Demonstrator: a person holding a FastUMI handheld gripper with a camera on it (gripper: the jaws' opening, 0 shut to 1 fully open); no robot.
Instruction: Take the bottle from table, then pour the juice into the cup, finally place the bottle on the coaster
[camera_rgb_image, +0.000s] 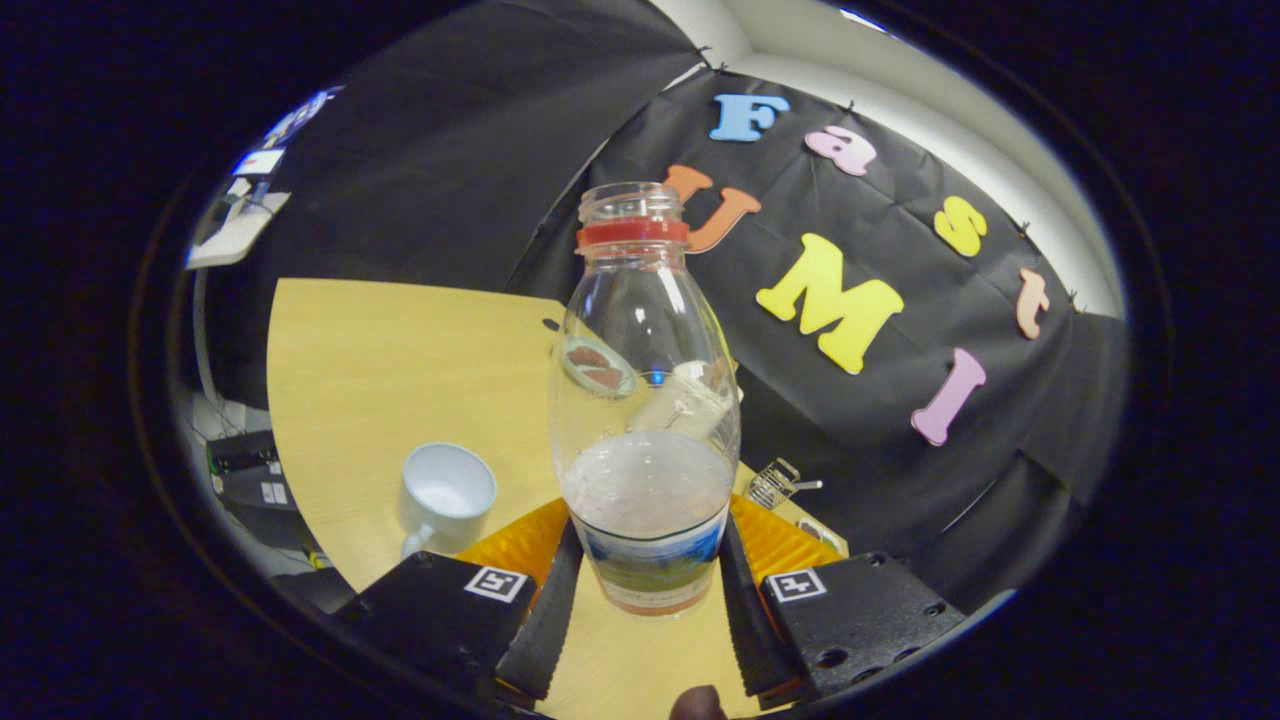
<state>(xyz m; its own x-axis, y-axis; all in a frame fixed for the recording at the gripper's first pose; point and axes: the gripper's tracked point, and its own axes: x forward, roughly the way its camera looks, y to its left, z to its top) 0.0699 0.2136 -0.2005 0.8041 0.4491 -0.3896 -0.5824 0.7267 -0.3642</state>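
Observation:
A clear plastic bottle (645, 400) with a red neck ring and no cap stands between my fingers, a whitish juice filling its lower part. My gripper (646, 575) is shut on the bottle, both fingers pressing its labelled base, and the bottle looks lifted off the wooden table (400, 370) and tilted slightly. A white cup (447, 495) with a handle stands on the table just ahead of my left finger. A round coaster (597, 366) with a reddish pattern lies farther off, seen through the bottle's glassy wall.
A small metal wire object (775, 483) lies near the table's right edge, beyond my right finger. The black cloth wall (900, 400) closes the far side. Past the table's left edge sit boxes and equipment (245, 470) on the floor.

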